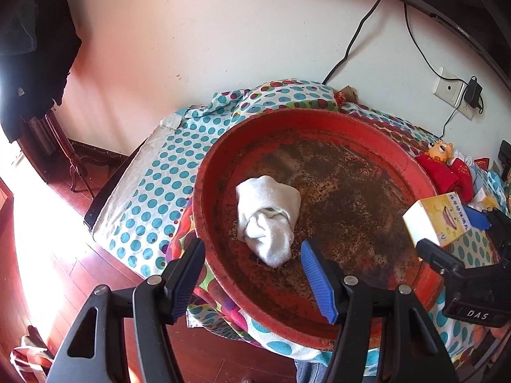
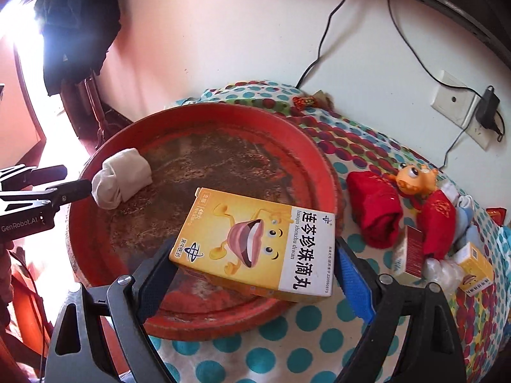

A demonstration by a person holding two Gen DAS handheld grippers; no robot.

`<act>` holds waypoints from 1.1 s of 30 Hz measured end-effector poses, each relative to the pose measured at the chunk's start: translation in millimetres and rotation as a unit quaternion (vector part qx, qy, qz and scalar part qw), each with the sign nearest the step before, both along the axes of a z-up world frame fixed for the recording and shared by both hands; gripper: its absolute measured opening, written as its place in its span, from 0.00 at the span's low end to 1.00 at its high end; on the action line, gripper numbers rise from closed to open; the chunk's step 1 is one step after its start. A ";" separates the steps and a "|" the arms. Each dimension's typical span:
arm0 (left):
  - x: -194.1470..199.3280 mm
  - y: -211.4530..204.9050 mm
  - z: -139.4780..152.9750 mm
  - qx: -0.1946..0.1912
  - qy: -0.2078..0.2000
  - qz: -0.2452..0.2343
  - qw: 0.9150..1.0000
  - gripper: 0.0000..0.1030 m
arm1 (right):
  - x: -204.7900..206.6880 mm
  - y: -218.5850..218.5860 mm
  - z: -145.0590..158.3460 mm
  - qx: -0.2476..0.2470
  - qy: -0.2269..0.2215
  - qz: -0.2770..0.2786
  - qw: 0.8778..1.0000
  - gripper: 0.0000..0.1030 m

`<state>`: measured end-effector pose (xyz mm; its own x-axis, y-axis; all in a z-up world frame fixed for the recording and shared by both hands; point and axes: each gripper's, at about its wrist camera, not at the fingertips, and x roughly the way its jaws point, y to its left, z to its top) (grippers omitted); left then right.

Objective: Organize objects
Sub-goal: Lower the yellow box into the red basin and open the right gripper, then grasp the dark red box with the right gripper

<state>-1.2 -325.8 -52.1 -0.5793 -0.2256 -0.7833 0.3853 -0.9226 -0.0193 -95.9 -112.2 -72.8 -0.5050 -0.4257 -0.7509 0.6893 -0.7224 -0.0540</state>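
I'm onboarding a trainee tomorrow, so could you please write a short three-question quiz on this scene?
1. True or false: the rolled white sock lies inside the red tray.
2. What does the right gripper hold? A) yellow medicine box B) a red sock C) nothing
3. Fill in: the left gripper is ____, with nothing between its fingers.

Key: 1 true; 2 A; 3 open.

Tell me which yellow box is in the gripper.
The large yellow box, clamped in the right gripper above the red tray. The smaller one lies on the tablecloth.
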 end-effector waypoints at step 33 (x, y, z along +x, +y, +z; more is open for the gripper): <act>-10.8 19.6 -11.8 -0.009 -0.017 -0.022 1.000 0.62 | -45.2 106.4 -7.7 -0.029 -0.020 -0.122 0.992 0.63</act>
